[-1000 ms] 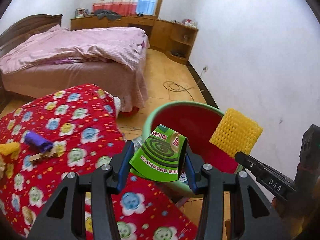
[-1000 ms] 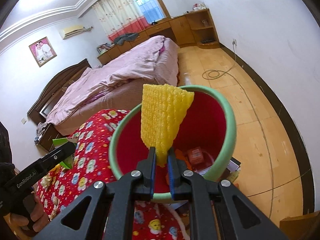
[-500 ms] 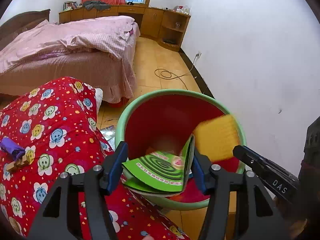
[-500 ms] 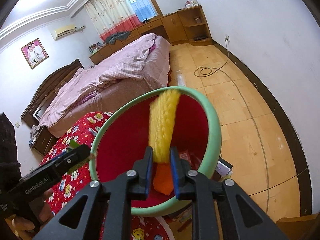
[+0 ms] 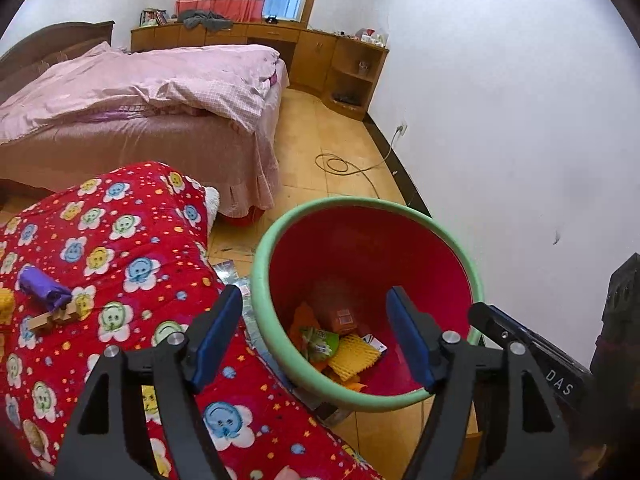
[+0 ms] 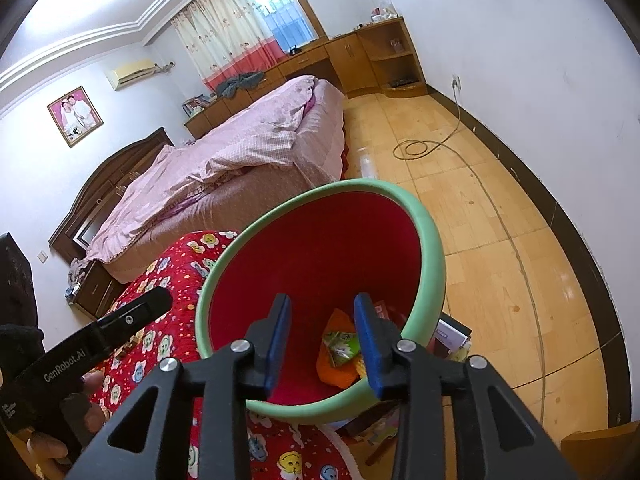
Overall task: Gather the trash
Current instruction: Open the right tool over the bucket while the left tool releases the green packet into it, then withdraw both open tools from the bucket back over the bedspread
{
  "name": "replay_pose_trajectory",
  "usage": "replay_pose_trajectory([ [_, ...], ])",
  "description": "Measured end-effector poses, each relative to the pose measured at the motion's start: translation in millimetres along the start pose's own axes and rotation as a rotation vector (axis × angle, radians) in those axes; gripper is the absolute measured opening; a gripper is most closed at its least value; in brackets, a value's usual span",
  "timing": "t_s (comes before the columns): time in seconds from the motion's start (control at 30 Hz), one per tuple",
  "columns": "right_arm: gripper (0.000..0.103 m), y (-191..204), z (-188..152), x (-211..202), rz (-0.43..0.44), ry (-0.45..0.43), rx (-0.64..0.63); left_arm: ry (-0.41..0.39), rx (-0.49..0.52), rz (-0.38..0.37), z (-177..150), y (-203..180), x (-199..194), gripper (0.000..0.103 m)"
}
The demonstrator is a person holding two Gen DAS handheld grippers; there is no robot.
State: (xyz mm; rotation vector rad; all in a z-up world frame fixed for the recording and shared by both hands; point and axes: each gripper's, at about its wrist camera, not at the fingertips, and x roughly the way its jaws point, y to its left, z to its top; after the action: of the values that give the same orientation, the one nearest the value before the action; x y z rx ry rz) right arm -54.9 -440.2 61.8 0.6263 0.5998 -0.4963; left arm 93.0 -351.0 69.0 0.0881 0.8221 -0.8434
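Bin: red inside, green rim, on the floor beside the red quilt
Left tool: over the bin, jaws wide and opening, nothing between them
Right tool: over the bin, jaws partly apart and opening, nothing between them
Green packet: at the bin bottom
Yellow mesh: at the bin bottom, touching the packet
Orange scrap: under both
Purple wrapper: on the quilt, well apart from the bin, with wooden bits just beside it
Pink bed: behind the quilt
Cable: coiled on the floor near the wall
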Motion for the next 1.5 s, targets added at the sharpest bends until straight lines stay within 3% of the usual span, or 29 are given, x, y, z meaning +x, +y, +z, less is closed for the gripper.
replay_pose_trajectory([
  [0.27, 0.059, 10, -5, -14, 0.001, -0.026, 0.001, -0.023, -0.023, 0.028, -11, 12, -34, 0.074],
  [0.57, 0.073, 37, -12, -19, 0.042, -0.014, -0.035, -0.056, -0.067, 0.076, -25, 41, -76, 0.074],
  [1.07, 0.075, 126, -35, -11, 0.161, 0.053, -0.169, -0.127, -0.23, 0.223, -55, 123, -151, 0.074],
  [1.5, 0.075, 187, -56, 11, 0.219, 0.117, -0.246, -0.143, -0.359, 0.345, -77, 195, -179, 0.074],
])
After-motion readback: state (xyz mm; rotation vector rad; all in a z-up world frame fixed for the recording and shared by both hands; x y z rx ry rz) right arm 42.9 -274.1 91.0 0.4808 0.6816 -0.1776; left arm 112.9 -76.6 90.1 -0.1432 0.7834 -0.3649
